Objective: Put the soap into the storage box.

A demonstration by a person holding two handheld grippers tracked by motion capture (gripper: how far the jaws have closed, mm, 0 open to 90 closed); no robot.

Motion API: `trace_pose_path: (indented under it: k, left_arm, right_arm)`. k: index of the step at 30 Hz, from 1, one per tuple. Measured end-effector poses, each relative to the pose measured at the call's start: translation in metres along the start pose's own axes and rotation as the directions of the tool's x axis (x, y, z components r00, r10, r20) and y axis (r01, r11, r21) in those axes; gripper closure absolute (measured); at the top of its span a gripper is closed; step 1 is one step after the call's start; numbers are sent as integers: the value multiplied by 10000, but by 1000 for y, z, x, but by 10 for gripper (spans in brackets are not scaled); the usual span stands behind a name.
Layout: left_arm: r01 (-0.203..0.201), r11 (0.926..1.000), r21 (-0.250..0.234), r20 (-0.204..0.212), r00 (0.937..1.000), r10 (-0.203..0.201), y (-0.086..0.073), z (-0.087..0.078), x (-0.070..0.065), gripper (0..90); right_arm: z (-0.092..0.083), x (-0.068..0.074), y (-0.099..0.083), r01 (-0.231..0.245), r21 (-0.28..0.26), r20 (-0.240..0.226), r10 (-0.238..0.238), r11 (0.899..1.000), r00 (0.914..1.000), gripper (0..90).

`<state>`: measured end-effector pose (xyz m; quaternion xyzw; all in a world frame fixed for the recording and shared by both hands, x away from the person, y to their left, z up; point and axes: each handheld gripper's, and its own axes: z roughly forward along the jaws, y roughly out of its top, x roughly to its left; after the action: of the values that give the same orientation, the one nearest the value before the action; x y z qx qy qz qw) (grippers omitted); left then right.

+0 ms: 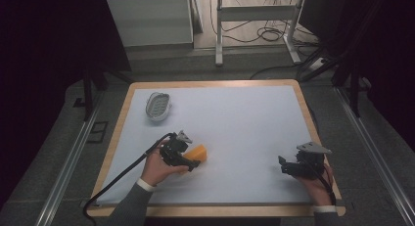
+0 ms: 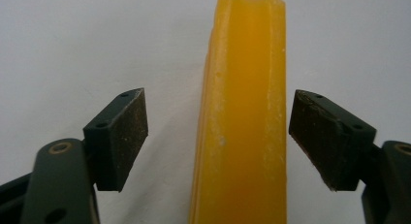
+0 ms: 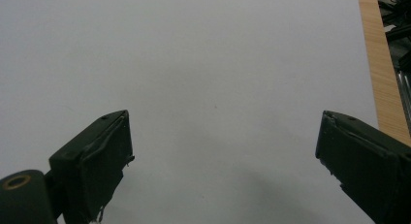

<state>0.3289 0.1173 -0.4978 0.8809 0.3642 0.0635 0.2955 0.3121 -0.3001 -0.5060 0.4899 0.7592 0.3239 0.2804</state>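
Note:
A yellow-orange block (image 1: 198, 153) lies on the white table surface left of centre. In the left gripper view the block (image 2: 245, 117) runs up between the two pads with a gap on each side, the right gap narrower. My left gripper (image 1: 192, 164) sits over the block's near end, held by a hand, jaws apart and not pressing on it. My right gripper (image 1: 282, 165) rests low at the right front of the table, and in the right gripper view its fingertips (image 3: 104, 156) stand wide apart with only bare white surface between them.
A white oval dish (image 1: 158, 105) with a ribbed inside lies at the back left of the table. The table's wooden rim (image 1: 308, 113) frames the white surface. A cable (image 1: 122, 174) trails from the left gripper toward the front left corner.

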Motion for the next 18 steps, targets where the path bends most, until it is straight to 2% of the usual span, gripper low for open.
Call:
trace_pose_path:
  k: [6,11,12,13,18]
  left_arm:
    - [77,9993,358,111,9999,-81,0,11,-1,348]
    - [215,9978,634,130,9997,-224,0,15,0,504]
    - [255,9977,632,312,9991,-275,1,16,0,535]
    - [241,9978,613,287,9993,-259,1,16,0,568]
    - [299,9983,493,189,9993,-308,1,14,0,600]
  right_arm:
    - [1,0,-1,21,56,35,-21,10000,10000,62]
    - [2,0,-1,47,85,65,-47,10000,10000,62]
    - [2,0,-1,34,99,80,-35,9999,10000,62]
    - [2,0,-1,42,122,97,-43,9999,9999,62]
    - [2,0,-1,38,160,123,-40,9999,9999,62]
